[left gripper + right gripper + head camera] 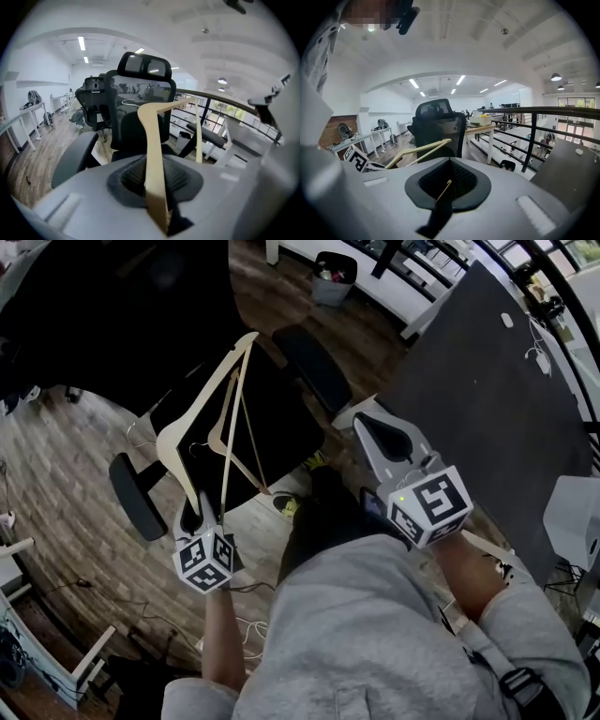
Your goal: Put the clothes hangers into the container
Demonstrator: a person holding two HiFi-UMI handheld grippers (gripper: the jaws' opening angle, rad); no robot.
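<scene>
The left gripper (195, 514), below and left of the office chair (291, 427), pinches the low end of one arm of a wooden hanger (152, 154). The rest of the hanger sticks up and away over the chair's seat. It looks as if a second, slimmer hanger may hang with it, though I cannot tell for sure.

The step in hand seems to be carrying the hanger to the container. The grip sits far out on one tip, so the long free end will likely swing. It is best to move slowly and keep the pinch firm, and to steer the far end wide of the chair's back and armrest. It should go in end first, and the gripper should let go only once it rests inside.

I cannot pick out the container for certain. A small bin (333, 279) stands on the floor well beyond the chair.

To the right of the chair, the right gripper (375, 427) has its jaws pressed together. A thin pale sliver shows in the seam between them, too small to name. It could steady the hanger's loose end. A dark desk (487, 381) lies further right.
</scene>
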